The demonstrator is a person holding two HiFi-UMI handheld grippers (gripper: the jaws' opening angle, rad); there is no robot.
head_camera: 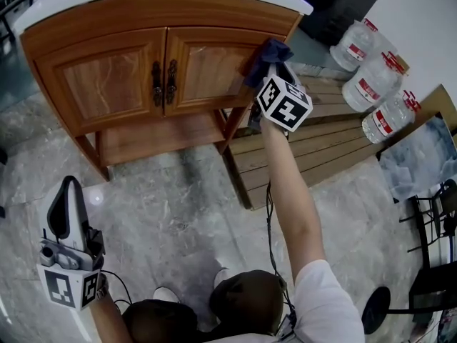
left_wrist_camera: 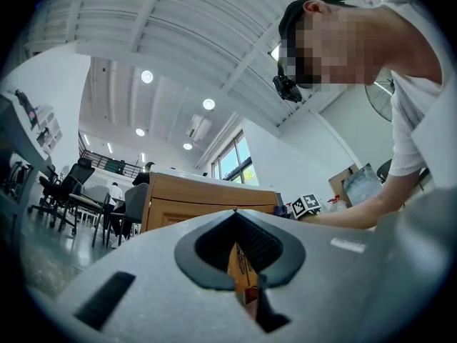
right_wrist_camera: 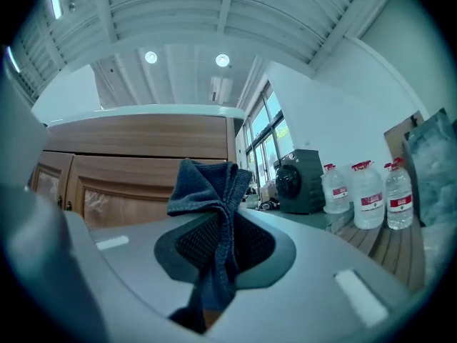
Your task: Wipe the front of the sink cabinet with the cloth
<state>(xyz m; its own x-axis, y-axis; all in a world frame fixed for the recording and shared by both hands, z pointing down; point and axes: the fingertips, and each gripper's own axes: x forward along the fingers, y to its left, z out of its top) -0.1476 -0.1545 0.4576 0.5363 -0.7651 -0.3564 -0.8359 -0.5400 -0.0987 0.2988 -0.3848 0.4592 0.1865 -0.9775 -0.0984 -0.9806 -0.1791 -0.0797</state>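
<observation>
The wooden sink cabinet (head_camera: 143, 70) with two doors and a white top stands at the top of the head view. My right gripper (head_camera: 270, 61) is shut on a dark blue cloth (head_camera: 265, 57), held against the upper right corner of the right door. In the right gripper view the cloth (right_wrist_camera: 213, 199) bunches up between the jaws, with the cabinet front (right_wrist_camera: 128, 177) just behind. My left gripper (head_camera: 68, 209) hangs low at the left over the floor, jaws together and holding nothing; the left gripper view shows the cabinet (left_wrist_camera: 193, 199) in the distance.
Several water bottles (head_camera: 371, 84) stand on a wooden pallet (head_camera: 321, 141) right of the cabinet. A dark appliance (head_camera: 335, 6) sits behind them. A fan base (head_camera: 378, 309) and a chair (head_camera: 435, 213) are at the right. The floor (head_camera: 186, 206) is grey marble.
</observation>
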